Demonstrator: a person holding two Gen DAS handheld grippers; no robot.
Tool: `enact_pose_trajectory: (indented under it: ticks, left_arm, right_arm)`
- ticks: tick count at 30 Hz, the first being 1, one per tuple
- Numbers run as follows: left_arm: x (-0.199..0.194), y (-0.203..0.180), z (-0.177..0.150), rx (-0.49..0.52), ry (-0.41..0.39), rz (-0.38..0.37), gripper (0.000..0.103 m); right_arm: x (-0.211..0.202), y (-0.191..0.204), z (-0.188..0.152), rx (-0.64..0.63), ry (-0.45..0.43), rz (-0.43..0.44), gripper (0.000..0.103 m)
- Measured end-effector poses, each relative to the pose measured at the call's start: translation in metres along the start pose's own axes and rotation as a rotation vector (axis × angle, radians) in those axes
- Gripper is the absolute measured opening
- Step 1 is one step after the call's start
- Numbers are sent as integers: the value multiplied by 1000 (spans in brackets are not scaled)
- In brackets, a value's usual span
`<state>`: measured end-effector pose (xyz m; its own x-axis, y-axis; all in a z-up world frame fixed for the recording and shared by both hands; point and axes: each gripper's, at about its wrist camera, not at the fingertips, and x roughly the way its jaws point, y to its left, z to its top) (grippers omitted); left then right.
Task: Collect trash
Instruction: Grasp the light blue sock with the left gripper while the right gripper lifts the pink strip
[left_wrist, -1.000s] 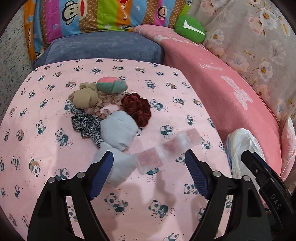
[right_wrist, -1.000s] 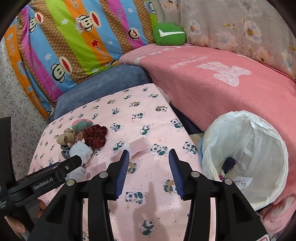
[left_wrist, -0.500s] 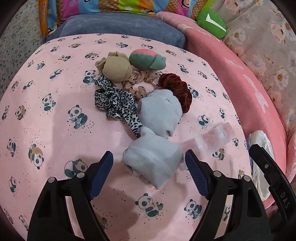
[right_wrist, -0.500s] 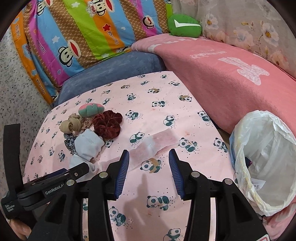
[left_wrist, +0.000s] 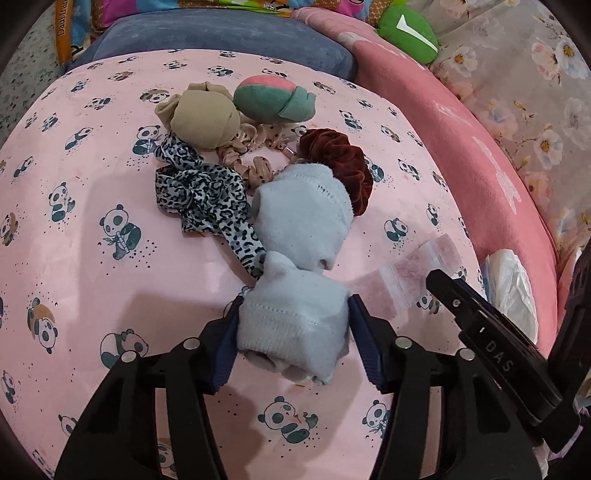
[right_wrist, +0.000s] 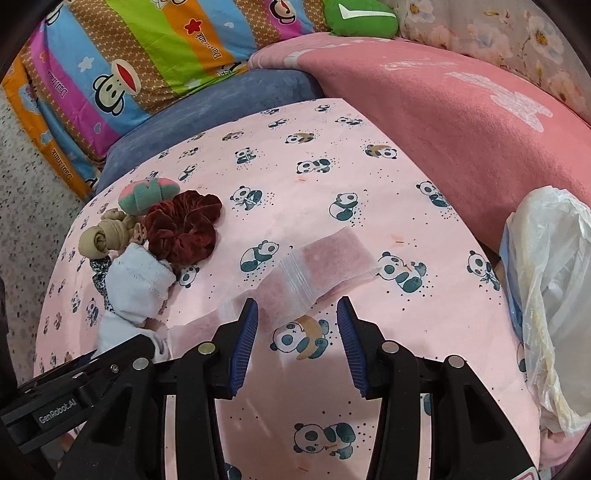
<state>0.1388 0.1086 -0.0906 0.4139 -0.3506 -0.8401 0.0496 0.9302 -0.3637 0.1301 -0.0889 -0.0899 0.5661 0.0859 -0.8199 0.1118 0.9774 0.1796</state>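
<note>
Spreading across both views: pink panda sheet (right_wrist: 369, 155), with white bin bag (right_wrist: 550, 317) gaping just off its right edge.

Lying mid-sheet, a heap of rolled socks and hair ties: tan sock (left_wrist: 207, 118), green-and-pink sock (left_wrist: 273, 98), leopard tie (left_wrist: 201, 192), maroon scrunchie (left_wrist: 338, 162), pale blue socks (left_wrist: 299, 254).

Closing now around the nearer pale blue roll: left gripper (left_wrist: 293, 325), wide apart half a second ago, pads touching both sides of the sock. Looking like a grasp just being made, lift not yet begun.

Hovering, jaws open and holding nothing: right gripper (right_wrist: 297, 334), having crept nearer the clear zip bag (right_wrist: 317, 269) lying flat just ahead of its tips.

Meaning for the task: sock being picked first; zip bag, the likelier trash, waiting beside the bin bag.
</note>
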Motion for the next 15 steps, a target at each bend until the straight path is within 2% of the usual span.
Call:
enact_pose_trajectory:
  ticks: [3, 9, 11, 14, 15]
  left_arm:
    - [1, 1, 1, 1, 3, -8, 48]
    - [2, 2, 3, 3, 9, -10, 46]
    - [2, 2, 3, 3, 11, -9, 46]
    - [1, 2, 3, 3, 11, -10, 44]
    - [1, 2, 3, 4, 11, -8, 44]
  right_arm:
    - [8, 2, 0, 3, 15, 4, 44]
    - [14, 10, 1, -29, 8, 6, 43]
    - [16, 12, 1, -44, 5, 5, 36]
    - [16, 13, 1, -54, 7, 16, 16]
    - [17, 12, 1, -51, 12, 27, 14]
